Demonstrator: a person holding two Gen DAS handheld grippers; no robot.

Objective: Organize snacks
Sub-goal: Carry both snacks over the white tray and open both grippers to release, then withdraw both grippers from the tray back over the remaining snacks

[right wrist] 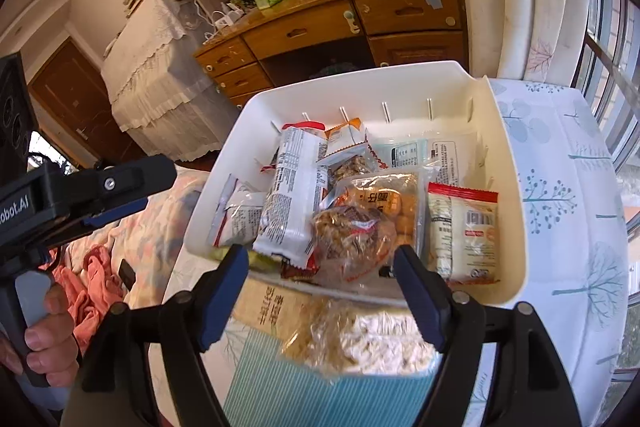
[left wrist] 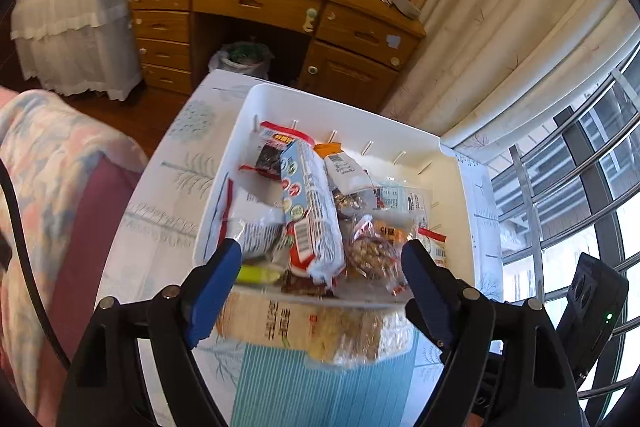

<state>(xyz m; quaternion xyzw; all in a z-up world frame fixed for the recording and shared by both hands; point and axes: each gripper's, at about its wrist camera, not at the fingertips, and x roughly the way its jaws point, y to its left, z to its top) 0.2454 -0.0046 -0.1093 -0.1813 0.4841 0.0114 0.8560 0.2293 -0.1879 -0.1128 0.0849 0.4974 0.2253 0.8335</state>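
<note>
Left wrist view: the left gripper (left wrist: 320,259) hangs released, its 2 blue-padded fingers (left wrist: 214,291) spread wide with nothing pinched between them. Beyond the tips sits a white plastic bin (left wrist: 460,179), ribbed on its far inner wall, on a tablecloth (left wrist: 176,195) printed with pale tree shapes. The bin is heaped with crinkly snack packets: a long white and light-blue packet (left wrist: 312,211) with round badges and a barcode lies on top, beside a clear bag of brown nut clusters (left wrist: 370,251). Their print is too small to read. Just in front of the bin's near wall lies a long clear pack of pale rice cakes (left wrist: 296,331), blurred, with large vertical characters that cannot be made out, resting partly on a teal striped mat (left wrist: 320,387).

Right wrist view: the right gripper (right wrist: 320,263) is likewise released and empty, fingers apart over the bin's near edge. A red-topped packet (right wrist: 464,227) with a barcode lies at the bin's right. At left a hand (right wrist: 48,339) grips the other tool, marked "obot.AI". A wooden desk (right wrist: 360,15) with drawers stands behind.
</note>
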